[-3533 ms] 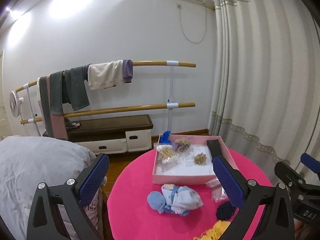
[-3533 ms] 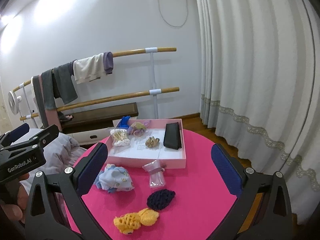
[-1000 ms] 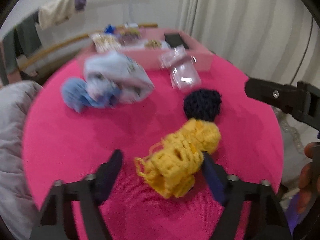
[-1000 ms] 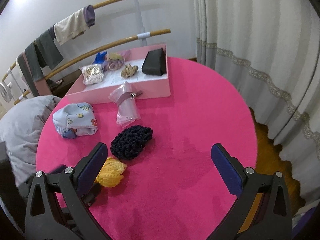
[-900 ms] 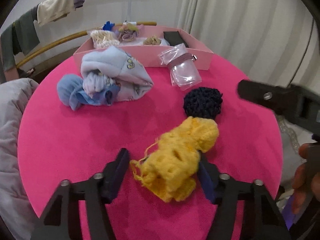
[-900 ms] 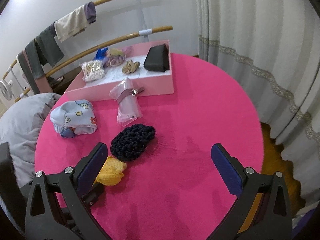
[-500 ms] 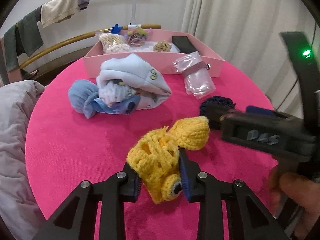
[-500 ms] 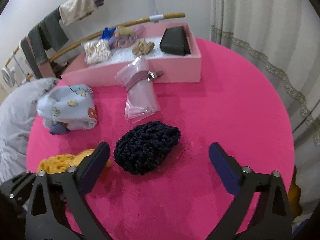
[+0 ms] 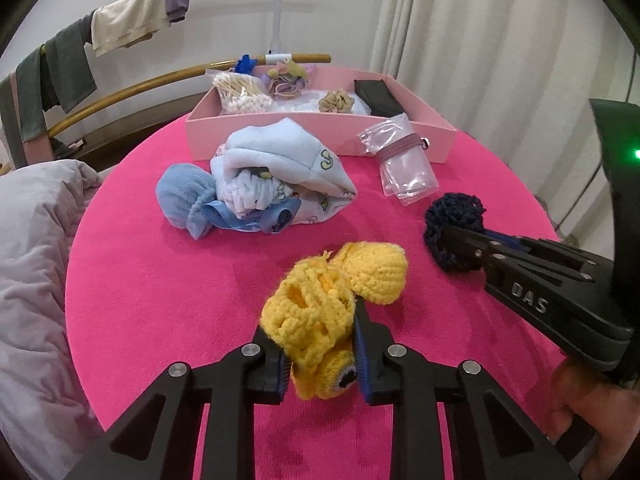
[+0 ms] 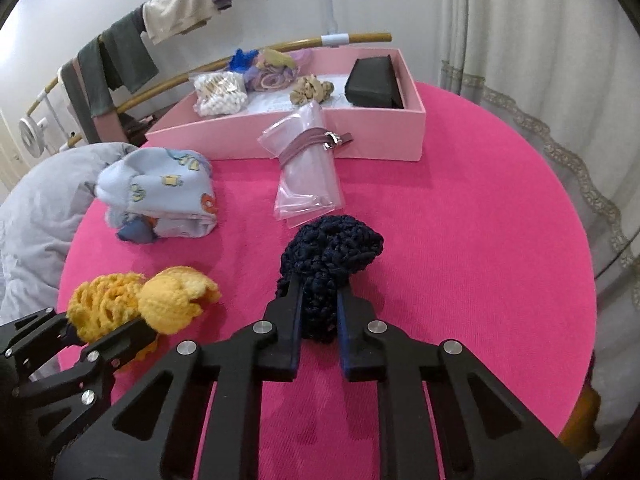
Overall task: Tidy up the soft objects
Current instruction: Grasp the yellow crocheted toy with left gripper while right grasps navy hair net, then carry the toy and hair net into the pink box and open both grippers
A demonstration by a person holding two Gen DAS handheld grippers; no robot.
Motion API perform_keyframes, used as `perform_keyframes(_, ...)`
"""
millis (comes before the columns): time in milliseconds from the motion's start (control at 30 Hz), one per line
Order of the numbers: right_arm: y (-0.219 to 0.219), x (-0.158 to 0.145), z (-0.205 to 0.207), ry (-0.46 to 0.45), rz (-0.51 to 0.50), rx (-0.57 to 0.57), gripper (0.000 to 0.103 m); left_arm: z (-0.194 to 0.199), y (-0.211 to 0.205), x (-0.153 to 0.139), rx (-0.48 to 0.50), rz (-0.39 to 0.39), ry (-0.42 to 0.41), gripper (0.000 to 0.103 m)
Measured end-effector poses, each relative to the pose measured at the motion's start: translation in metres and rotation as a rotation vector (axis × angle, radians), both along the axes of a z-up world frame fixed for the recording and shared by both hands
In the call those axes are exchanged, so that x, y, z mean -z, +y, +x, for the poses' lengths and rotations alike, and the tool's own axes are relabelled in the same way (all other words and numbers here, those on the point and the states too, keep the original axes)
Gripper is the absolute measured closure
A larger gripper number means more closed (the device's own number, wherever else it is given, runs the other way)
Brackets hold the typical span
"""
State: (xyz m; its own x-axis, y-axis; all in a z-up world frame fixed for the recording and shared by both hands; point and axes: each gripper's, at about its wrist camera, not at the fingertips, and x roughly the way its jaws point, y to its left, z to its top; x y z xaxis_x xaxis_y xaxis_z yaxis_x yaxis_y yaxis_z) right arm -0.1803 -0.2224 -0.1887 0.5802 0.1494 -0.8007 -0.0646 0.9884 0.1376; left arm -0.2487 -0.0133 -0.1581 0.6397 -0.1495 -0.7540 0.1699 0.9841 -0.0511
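Note:
A yellow crochet piece [image 9: 332,292] is pinched in my left gripper [image 9: 320,344], which is shut on its lower half, while the rounded end sticks out to the right. In the right wrist view a navy crochet piece [image 10: 332,252] lies on the pink tablecloth [image 10: 480,240]. My right gripper [image 10: 319,300] has its jaws closing on the near end of this piece, and the pads press into the yarn. The left wrist view shows the right gripper [image 9: 460,240] reaching in from the right onto the navy piece [image 9: 452,212].
A pink box [image 10: 380,136] at the table's far side holds cotton swabs, scrunchies and a black case. A clear plastic bag [image 10: 308,172] leans on its front wall. A light-blue baby clothes bundle [image 9: 272,168] lies left of centre. Grey bedding [image 9: 28,260] borders the table's left.
The left gripper closed on the yellow piece and raised it slightly. The right gripper came down over the navy piece and went from wide open to pinching it.

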Motion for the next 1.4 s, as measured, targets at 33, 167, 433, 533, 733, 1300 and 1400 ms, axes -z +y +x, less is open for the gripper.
perform_keyframes(33, 0.0, -0.003, -0.004, -0.004, 0.0, -0.002, 0.09, -0.002, 0.001, -0.001, -0.001, -0.001, -0.001, 0.081)
perform_keyframes(167, 0.0, -0.014, -0.012, -0.022, 0.007, -0.001, 0.09, -0.008, 0.001, -0.01, -0.005, -0.003, -0.017, 0.081)
perform_keyframes(433, 0.004, -0.043, -0.032, -0.076, 0.009, -0.011, 0.09, -0.025, 0.005, -0.032, -0.004, -0.002, -0.06, 0.081)
perform_keyframes(533, 0.007, -0.052, -0.036, -0.095, 0.01, -0.016, 0.09, -0.028, 0.007, -0.039, -0.009, -0.002, -0.068, 0.081)
perform_keyframes(733, 0.01, -0.065, -0.04, -0.121, 0.022, -0.028, 0.09, -0.034, 0.006, -0.055, -0.026, 0.01, -0.098, 0.081)
perform_keyframes(1300, 0.012, -0.132, 0.02, -0.25, 0.023, -0.073, 0.09, 0.025, 0.034, -0.137, -0.085, -0.011, -0.242, 0.081)
perform_keyframes(1400, 0.014, -0.139, 0.04, -0.261, 0.023, -0.075, 0.09, 0.044, 0.036, -0.143, -0.089, -0.015, -0.25, 0.081)
